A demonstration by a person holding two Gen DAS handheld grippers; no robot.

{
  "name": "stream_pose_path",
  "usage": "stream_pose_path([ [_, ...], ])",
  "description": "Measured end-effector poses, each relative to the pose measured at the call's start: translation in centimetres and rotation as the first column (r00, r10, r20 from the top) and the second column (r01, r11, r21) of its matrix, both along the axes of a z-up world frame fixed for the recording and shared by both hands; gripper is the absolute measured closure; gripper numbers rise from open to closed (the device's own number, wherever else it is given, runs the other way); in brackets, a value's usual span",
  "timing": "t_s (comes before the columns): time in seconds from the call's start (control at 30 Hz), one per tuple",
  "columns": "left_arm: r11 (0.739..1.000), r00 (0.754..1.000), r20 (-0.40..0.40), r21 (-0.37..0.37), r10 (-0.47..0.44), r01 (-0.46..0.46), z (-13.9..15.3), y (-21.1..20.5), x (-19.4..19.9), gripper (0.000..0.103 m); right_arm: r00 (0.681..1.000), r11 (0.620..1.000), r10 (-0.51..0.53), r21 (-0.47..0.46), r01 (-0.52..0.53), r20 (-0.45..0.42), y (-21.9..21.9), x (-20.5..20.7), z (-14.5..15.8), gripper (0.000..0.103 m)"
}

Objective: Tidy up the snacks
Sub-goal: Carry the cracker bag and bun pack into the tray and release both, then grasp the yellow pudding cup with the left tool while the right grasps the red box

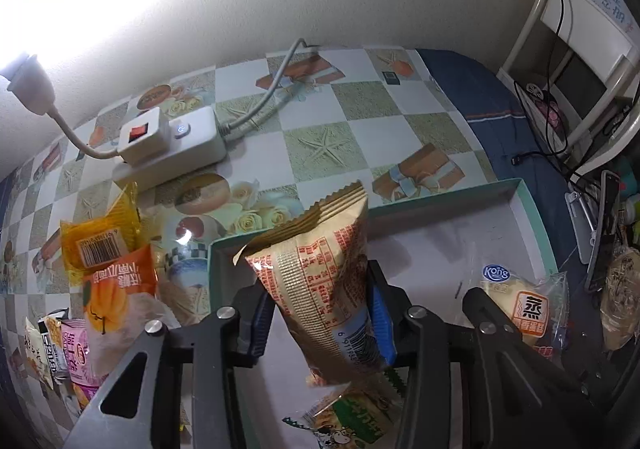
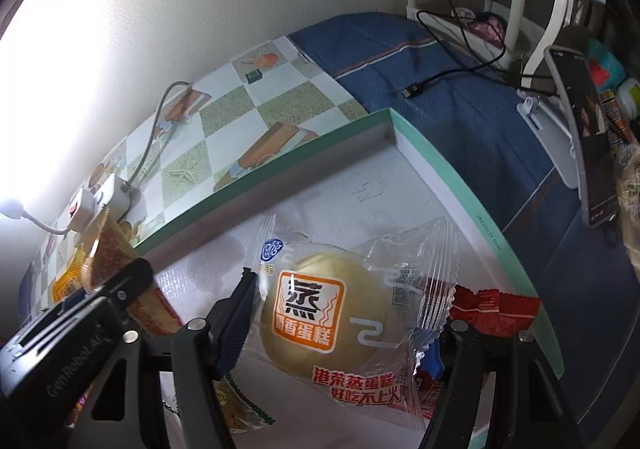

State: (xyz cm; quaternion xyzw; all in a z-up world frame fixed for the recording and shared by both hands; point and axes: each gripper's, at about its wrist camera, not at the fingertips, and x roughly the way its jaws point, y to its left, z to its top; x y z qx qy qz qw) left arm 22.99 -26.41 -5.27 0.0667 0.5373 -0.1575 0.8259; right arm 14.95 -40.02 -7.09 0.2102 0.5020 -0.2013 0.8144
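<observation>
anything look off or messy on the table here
Nothing spilled or torn. The only untidy spot is the loose pile of snack packets overlapping on the tablecloth left of the green-rimmed box, with one orange packet lying upside down.

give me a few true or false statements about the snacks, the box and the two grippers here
1. The left gripper is clamped on a tan snack packet. True.
2. The steamed cake between the right gripper fingers is in a clear wrapper. True.
3. The box has a red rim. False: the rim is green.
4. A power strip lies inside the box. False: it lies on the checked tablecloth, outside the box.
5. An orange packet lies on the tablecloth outside the box. True.
</observation>
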Motion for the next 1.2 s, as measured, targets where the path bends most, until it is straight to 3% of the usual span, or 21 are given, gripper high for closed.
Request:
stream_pose_path([
  [0.07, 1.000, 1.000, -0.005, 0.003, -0.002, 0.002, 0.0, -0.1, 0.0, 0.057, 1.000, 1.000, 0.002, -0.007, -0.002, -0.005, 0.0, 0.0, 0.0, 0.031],
  [0.17, 1.000, 1.000, 0.005, -0.017, 0.010, -0.010, 0.8, 0.4, -0.2, 0.044, 1.000, 1.000, -0.009, 0.002, 0.009, 0.002, -0.4, -0.2, 0.3, 0.030],
  [0.27, 0.999, 1.000, 0.019, -0.047, 0.019, -0.019, 2.1, 1.0, -0.4, 0.042, 1.000, 1.000, 0.000, 0.006, 0.000, 0.015, -0.5, -0.5, 1.0, 0.027],
  [0.4, 0.997, 0.996, 0.059, -0.040, 0.072, -0.070, 4.2, 2.9, -1.3, 0.041, 0.999, 0.999, 0.026, -0.019, -0.026, 0.025, 0.3, -0.8, 2.5, 0.027],
  [0.5, 0.989, 0.986, 0.079, -0.052, 0.145, -0.141, 5.6, 5.5, -2.4, 0.032, 0.998, 0.998, 0.049, -0.048, -0.047, 0.033, 1.2, -1.2, 4.0, 0.027],
  [0.63, 0.968, 0.964, 0.098, -0.044, 0.248, -0.245, 6.5, 9.6, -4.1, 0.028, 0.994, 0.992, 0.102, -0.080, -0.099, 0.029, 3.3, -2.0, 5.6, 0.014],
  [0.73, 0.946, 0.941, 0.100, -0.011, 0.324, -0.325, 6.4, 13.0, -5.4, 0.017, 0.991, 0.988, 0.134, -0.085, -0.131, 0.024, 5.1, -2.6, 6.4, 0.013],
  [0.83, 0.923, 0.919, 0.094, 0.003, 0.382, -0.384, 5.9, 16.3, -6.6, 0.015, 0.982, 0.980, 0.185, -0.076, -0.182, 0.035, 7.1, -3.2, 7.1, 0.001],
  [1.07, 0.851, 0.848, 0.095, 0.017, 0.522, -0.525, 4.4, 23.7, -8.4, 0.003, 0.966, 0.962, 0.257, -0.100, -0.256, 0.006, 12.1, -4.5, 6.5, 0.000],
  [1.2, 0.842, 0.838, 0.116, 0.026, 0.533, -0.539, 3.9, 25.6, -7.4, 0.002, 0.961, 0.955, 0.276, -0.100, -0.278, -0.028, 13.5, -3.3, 5.2, 0.000],
])
